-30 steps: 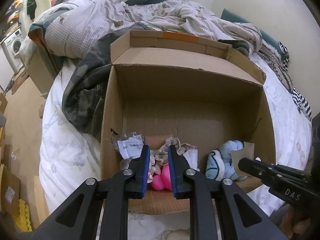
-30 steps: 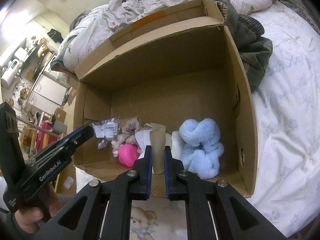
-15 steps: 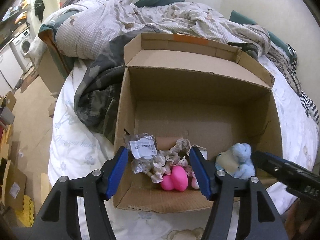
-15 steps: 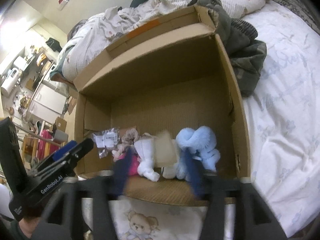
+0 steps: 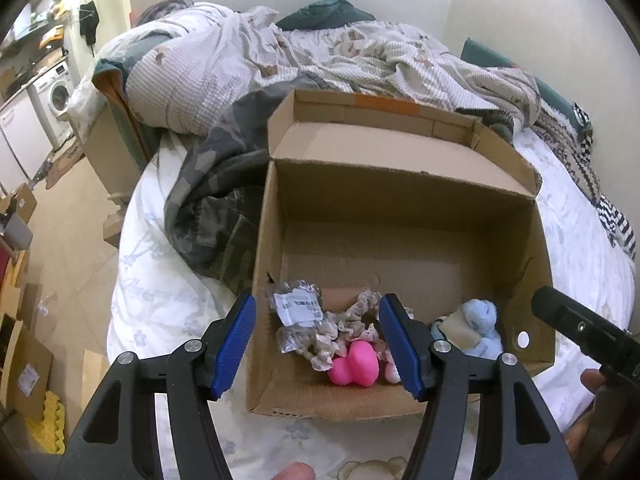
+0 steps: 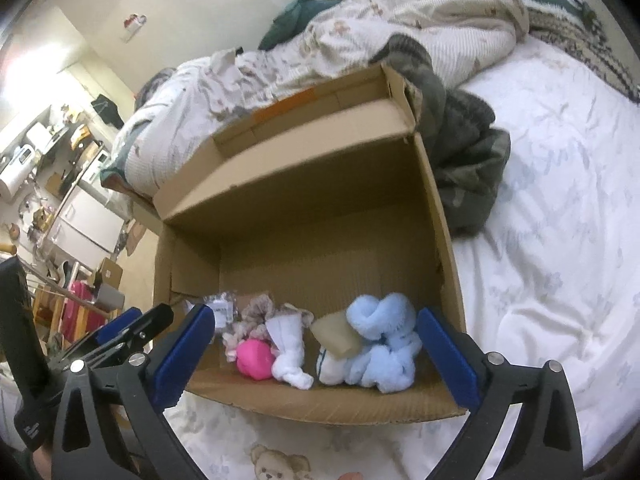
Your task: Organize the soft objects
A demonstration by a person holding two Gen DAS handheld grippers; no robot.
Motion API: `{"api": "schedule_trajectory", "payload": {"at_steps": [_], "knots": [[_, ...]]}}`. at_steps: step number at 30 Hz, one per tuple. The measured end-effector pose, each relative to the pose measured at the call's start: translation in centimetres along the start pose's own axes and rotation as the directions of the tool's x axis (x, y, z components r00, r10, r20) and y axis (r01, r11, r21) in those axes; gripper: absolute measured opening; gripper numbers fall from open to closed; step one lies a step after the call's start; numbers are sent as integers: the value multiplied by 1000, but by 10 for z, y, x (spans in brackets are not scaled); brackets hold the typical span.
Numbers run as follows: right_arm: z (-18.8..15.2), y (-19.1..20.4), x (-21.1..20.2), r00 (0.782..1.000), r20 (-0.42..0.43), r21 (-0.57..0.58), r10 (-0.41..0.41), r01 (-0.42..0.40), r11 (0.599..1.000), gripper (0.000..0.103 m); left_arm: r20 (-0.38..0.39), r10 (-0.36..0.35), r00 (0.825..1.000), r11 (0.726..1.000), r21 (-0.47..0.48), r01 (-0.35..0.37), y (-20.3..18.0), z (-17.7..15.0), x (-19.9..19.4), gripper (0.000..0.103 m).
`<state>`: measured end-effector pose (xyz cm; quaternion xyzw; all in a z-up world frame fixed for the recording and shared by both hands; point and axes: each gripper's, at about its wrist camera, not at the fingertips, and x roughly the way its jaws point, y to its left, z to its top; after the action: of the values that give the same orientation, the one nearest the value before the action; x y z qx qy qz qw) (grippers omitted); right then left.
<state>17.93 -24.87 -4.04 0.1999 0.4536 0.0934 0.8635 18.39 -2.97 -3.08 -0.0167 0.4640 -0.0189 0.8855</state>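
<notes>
Cardboard box (image 6: 436, 216), open-topped, on white bedding (image 6: 560, 200). Along its near wall, left to right: plastic packet (image 5: 298, 306), lace scrunchie (image 5: 360, 316), pink toy (image 6: 252, 358), white socks (image 6: 288, 346), blue plush (image 6: 384, 344). Left gripper (image 5: 320, 346) jaws apart, empty. Right gripper (image 6: 320, 354) jaws just opened wide, gripping nothing.

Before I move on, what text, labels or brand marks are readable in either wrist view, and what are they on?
None can be read with confidence.
White label on the clear plastic packet in the cardboard box: printed lines, too small and blurred.
Cursive print on the white bedsheet: too faint.
White marking on the left hand-held gripper body, right wrist view: too small.
</notes>
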Motion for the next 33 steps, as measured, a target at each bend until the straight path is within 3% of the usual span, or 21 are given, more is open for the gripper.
{"api": "schedule_trajectory", "payload": {"at_steps": [3,7,12,15,27,33], "knots": [[-2,3,-7,1000,25,-14,-14,14,1000,103,14,4,1000,1000,-7,-3,6,-2,-8,64],[-6,6,-17,999,45,-28,-31,32,999,103,33,16,999,1000,-14,-16,14,-6,-22,76],[-14,13,-34,996,79,-64,-44,50,997,103,64,28,998,1000,0,-28,19,-13,-42,77],[-21,18,-42,994,94,-85,-52,60,995,103,83,26,996,1000,1,-26,22,-18,-53,83],[-51,31,-56,993,99,-148,-64,78,986,103,114,44,993,999,8,-45,35,-46,-78,85],[-53,34,-56,991,112,-165,-79,97,981,103,135,38,990,999,-7,-37,40,-47,-84,97]]}}
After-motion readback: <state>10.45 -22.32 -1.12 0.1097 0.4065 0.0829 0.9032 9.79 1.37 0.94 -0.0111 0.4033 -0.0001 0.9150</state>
